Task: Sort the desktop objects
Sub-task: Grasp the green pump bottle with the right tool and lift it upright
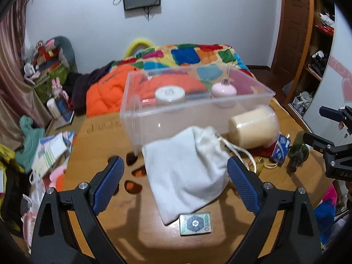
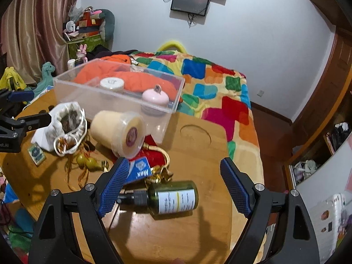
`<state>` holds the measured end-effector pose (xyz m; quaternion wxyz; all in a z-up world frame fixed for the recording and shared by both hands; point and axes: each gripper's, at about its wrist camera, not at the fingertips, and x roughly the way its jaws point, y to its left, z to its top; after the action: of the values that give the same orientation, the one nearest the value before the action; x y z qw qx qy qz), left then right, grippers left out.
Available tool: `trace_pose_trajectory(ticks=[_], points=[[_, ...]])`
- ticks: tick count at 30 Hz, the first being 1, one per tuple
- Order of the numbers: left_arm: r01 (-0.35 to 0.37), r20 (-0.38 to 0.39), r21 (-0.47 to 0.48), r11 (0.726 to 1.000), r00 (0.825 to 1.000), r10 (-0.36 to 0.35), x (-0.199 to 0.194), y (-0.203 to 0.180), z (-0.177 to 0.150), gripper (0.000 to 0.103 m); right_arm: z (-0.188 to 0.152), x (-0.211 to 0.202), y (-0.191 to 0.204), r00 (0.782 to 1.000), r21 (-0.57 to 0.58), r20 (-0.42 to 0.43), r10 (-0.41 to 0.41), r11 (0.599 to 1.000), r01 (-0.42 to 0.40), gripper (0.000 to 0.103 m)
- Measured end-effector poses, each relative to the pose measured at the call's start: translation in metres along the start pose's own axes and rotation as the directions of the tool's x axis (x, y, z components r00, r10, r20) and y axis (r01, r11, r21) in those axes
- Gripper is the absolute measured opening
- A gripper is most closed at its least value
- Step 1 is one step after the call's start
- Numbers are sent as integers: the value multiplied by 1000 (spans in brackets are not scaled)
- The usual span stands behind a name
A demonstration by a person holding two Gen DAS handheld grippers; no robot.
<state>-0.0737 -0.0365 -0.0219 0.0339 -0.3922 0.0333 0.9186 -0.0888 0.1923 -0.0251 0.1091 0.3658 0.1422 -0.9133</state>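
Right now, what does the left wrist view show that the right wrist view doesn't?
Left wrist only: dark cut-outs in the table beside the white pouch, whose mouth faces away. Right wrist only: the pouch's open mouth, yellow gourd charms and a circular groove in the tabletop. Both: clear box, cream tub, green bottle, and small patterned card.

Left tool (image 1: 173,171) hangs wide open over the white pouch (image 1: 187,171) on the desk (image 1: 136,226); small card (image 1: 195,223) just beside it, clear box (image 1: 193,110) and toppled tub (image 1: 253,127) beyond.
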Motion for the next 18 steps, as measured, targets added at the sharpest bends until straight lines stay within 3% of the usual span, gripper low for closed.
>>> trace_pose_trajectory(ticks=[9,14,18], points=[[93,-48,-31,995,994,-95,13,-4,-17,96,-20,20,1,997,32,-55,46,999,-44,83],[73,-55,10,997,996,-72,18,-15,-22,96,-31,27,-2,995,60,-71,68,996,-64,83],[86,-110,-19,996,990,-88,33,-14,-21,96,-36,34,-6,994,71,-96,60,996,-53,83]])
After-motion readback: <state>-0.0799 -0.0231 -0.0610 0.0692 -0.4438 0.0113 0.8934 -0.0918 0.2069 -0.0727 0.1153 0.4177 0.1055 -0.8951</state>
